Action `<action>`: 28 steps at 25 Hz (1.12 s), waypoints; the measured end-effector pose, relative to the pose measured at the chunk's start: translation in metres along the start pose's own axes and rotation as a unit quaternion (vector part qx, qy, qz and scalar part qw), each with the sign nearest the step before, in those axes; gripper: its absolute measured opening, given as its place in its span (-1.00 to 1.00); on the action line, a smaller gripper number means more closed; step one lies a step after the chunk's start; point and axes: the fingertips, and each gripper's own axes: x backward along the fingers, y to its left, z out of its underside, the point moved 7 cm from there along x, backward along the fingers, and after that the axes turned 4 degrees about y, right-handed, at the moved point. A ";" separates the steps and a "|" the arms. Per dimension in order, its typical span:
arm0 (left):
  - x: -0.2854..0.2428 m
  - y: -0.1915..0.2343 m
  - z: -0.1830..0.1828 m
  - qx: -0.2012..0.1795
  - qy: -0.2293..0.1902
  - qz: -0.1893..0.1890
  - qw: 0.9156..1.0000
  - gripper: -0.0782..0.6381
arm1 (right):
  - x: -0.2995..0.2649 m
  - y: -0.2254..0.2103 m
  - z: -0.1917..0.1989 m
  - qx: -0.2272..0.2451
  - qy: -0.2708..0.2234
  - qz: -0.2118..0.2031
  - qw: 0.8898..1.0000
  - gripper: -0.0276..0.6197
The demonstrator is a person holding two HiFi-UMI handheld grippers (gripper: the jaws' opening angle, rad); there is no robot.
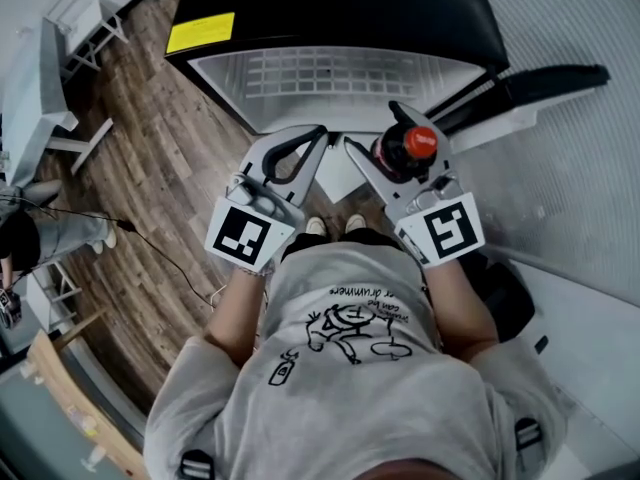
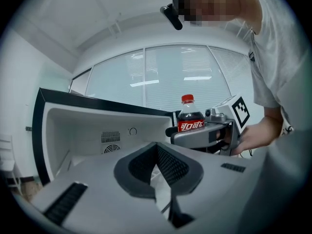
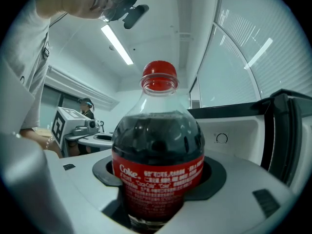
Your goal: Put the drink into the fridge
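A cola bottle (image 1: 410, 148) with a red cap and red label stands upright between the jaws of my right gripper (image 1: 383, 133), which is shut on it. In the right gripper view the bottle (image 3: 158, 150) fills the middle, the black pads hugging its label. My left gripper (image 1: 308, 148) is beside it, shut with nothing held; its pads (image 2: 168, 165) meet at the tip. From the left gripper view the bottle (image 2: 189, 118) shows at the right. Both grippers hover just in front of the small open fridge (image 1: 330, 73), whose white inside (image 2: 97, 130) faces me.
The fridge door (image 1: 530, 88) is swung open to the right. The fridge's black top carries a yellow label (image 1: 200, 31). Wooden floor with a cable (image 1: 150, 243) and white furniture (image 1: 60, 68) lies to the left. A person (image 1: 30, 233) stands at the left edge.
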 end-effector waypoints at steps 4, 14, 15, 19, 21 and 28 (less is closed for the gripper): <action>-0.012 0.011 0.001 -0.019 0.005 -0.004 1.000 -0.78 | -0.013 -0.018 -0.002 0.008 -0.009 0.005 1.000 0.03; -0.043 0.039 0.012 -0.027 -0.002 -0.009 1.000 -0.78 | -0.051 -0.044 0.013 0.017 -0.008 0.011 1.000 0.03; -0.046 0.042 0.014 -0.028 0.000 -0.008 1.000 -0.78 | -0.055 -0.047 0.015 0.021 -0.007 0.013 1.000 0.03; -0.058 0.055 0.022 -0.019 0.004 -0.004 1.000 -0.78 | -0.071 -0.062 0.024 0.020 -0.008 0.023 1.000 0.03; -0.063 0.062 0.027 -0.011 -0.003 -0.001 1.000 -0.78 | -0.078 -0.069 0.029 0.014 -0.013 0.027 0.999 0.03; -0.080 0.081 0.040 -0.017 -0.017 -0.006 1.000 -0.78 | -0.105 -0.076 0.045 0.016 -0.006 0.019 1.000 0.03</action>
